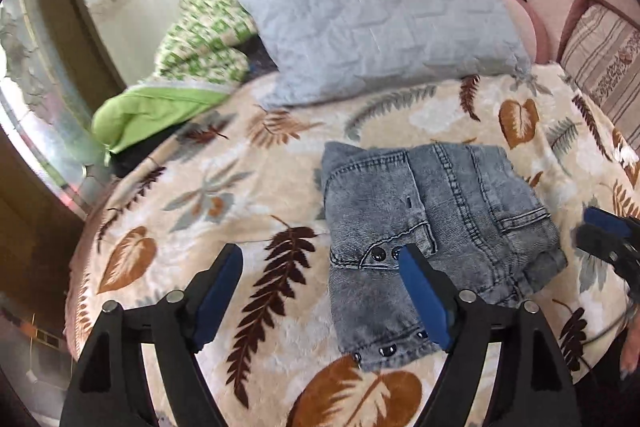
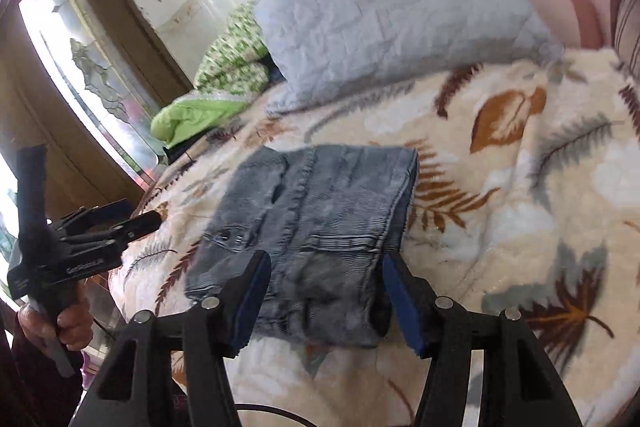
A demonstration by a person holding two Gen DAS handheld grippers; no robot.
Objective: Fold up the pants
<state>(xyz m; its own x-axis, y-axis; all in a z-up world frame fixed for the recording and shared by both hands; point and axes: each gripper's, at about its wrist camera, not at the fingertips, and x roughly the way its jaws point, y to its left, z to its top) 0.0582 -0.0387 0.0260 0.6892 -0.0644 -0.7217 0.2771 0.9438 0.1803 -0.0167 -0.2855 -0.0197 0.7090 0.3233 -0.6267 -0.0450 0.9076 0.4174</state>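
Note:
Grey-blue denim pants [image 1: 432, 227] lie folded into a compact rectangle on the leaf-patterned blanket [image 1: 240, 187]. They also show in the right wrist view [image 2: 316, 227]. My left gripper [image 1: 320, 259] is open and empty, held above the blanket at the pants' near left edge. My right gripper [image 2: 326, 263] is open and empty, held just above the near end of the pants. The right gripper also shows at the right edge of the left wrist view [image 1: 608, 235]. The left gripper also shows at the left of the right wrist view [image 2: 132, 219].
A grey quilted pillow [image 1: 380, 27] lies behind the pants. A green patterned quilt [image 1: 188, 67] is bunched at the back left by the window [image 2: 80, 67]. A pink headboard and a striped cushion [image 1: 604, 59] stand at the back right.

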